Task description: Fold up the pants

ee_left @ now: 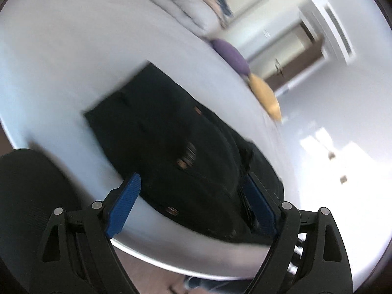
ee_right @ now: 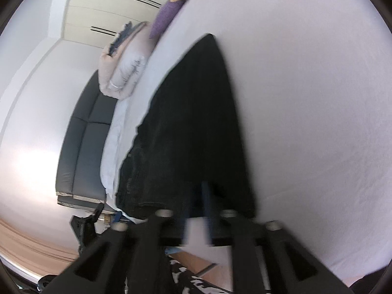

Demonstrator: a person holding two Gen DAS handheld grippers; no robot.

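Left tool [ee_left: 189, 196] spread wide over black pants [ee_left: 171, 134]; right tool [ee_right: 196, 196] clamped on pants; white bed [ee_right: 306, 98] beneath; purple cushion [ee_left: 231, 55] ahead.

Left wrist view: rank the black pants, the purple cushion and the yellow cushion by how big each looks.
1. black pants, by far the largest, though nearest the camera.
2 and 3. purple cushion and yellow cushion look about alike; blur and fisheye distortion make ranking them unsure.
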